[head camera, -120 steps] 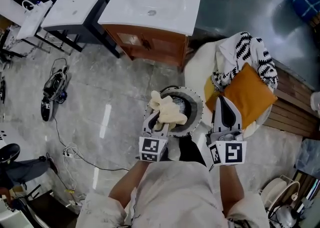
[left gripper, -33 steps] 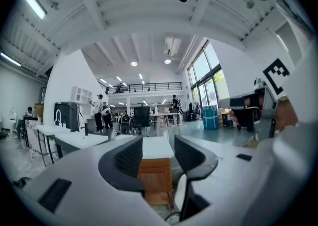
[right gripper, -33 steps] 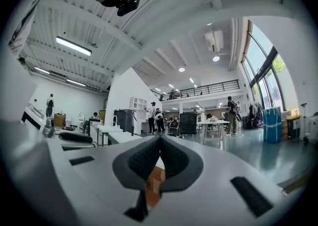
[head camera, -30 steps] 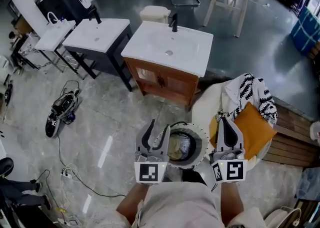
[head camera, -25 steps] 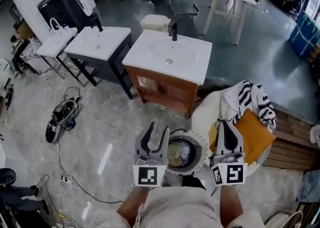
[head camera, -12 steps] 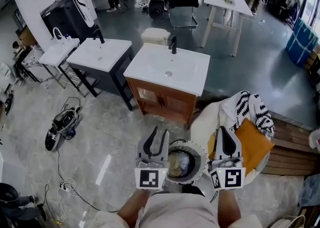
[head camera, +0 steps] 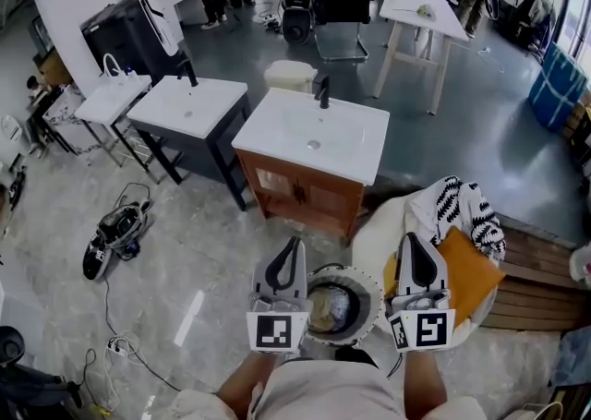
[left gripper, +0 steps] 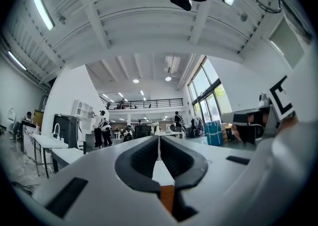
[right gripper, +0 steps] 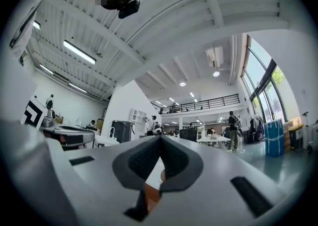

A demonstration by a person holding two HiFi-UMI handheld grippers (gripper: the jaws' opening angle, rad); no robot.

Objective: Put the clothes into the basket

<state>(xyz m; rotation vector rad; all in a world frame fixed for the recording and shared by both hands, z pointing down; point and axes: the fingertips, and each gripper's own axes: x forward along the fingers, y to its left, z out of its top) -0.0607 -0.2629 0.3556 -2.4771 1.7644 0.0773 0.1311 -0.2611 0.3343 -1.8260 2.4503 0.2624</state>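
In the head view a round white perforated basket [head camera: 371, 287] stands on the floor just in front of me, with cream clothes [head camera: 325, 309] lying inside it. My left gripper [head camera: 295, 243] hangs at the basket's left rim, shut with nothing between its jaws. My right gripper [head camera: 411, 239] is held at the basket's right, over the armchair, also shut and empty. Both point forward, roughly level. In the left gripper view the left gripper [left gripper: 159, 138] shows its pads pressed together; the right gripper [right gripper: 160, 137] in its own view looks the same.
A cream armchair [head camera: 377, 224] at right carries a black-and-white patterned cloth [head camera: 462, 210] and an orange cushion [head camera: 469, 270]. A white sink on a wooden cabinet [head camera: 312, 137] stands ahead, a dark one [head camera: 185, 104] left of it. Cables and a device [head camera: 115, 229] lie on the floor.
The left jaws have gone from open to shut. The cream garment that the left gripper held over the basket now lies inside it. Both grippers have risen a little.
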